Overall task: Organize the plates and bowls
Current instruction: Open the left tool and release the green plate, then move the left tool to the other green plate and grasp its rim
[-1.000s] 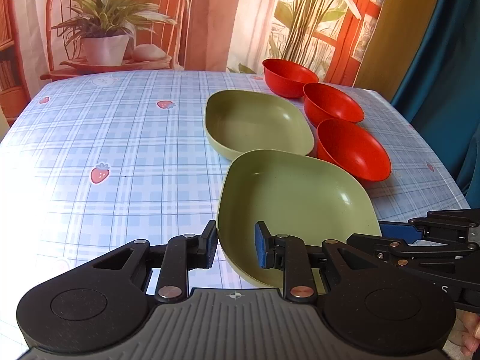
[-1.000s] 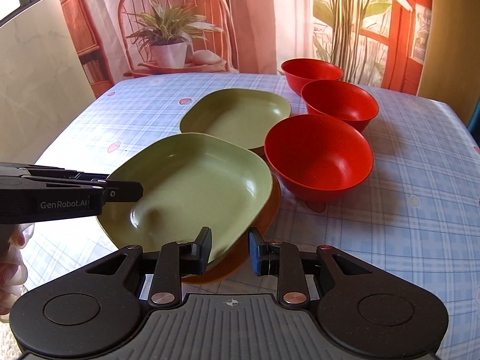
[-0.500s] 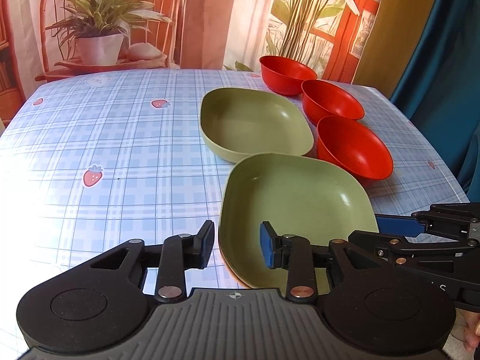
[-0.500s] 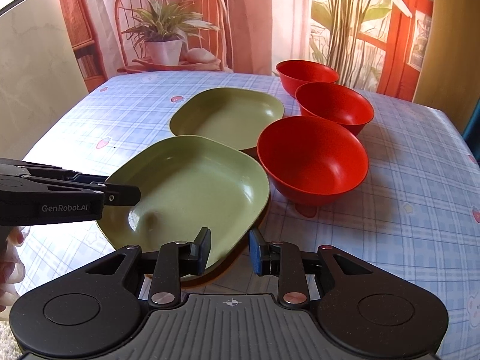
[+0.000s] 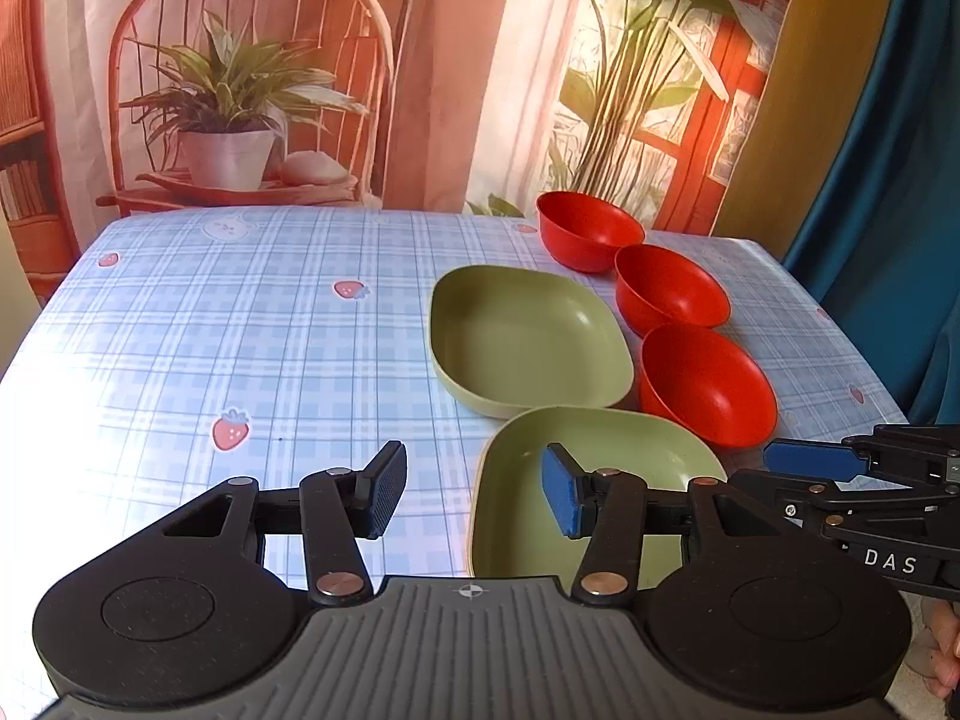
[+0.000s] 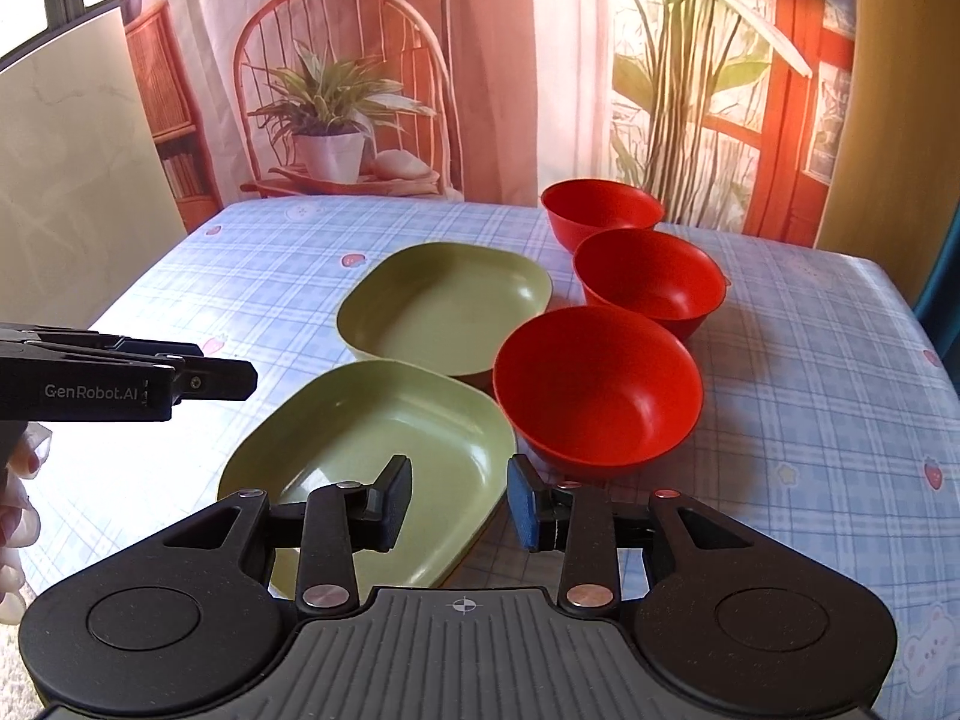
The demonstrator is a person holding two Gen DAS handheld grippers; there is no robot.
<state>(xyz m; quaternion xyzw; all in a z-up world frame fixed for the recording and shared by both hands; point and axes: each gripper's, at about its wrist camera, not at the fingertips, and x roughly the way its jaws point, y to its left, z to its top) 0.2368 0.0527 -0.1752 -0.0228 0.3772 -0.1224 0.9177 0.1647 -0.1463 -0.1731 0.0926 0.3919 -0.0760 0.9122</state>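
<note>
Up front, the left gripper (image 5: pixel 474 498) hangs over the table's (image 5: pixel 240 324) near edge, its jaws having just been opening and now spread, with only the left rim of the near green plate (image 5: pixel 606 456) below the gap, clear of both pads. Behind that plate lies the far green plate (image 5: pixel 522 336), mid-table. Rightward, the right gripper (image 6: pixel 459 501) also has its jaws parted, freshly widened, above the near plate's right rim, pinching nothing. Three red bowls (image 6: pixel 600 384) line up toward the far right corner.
</note>
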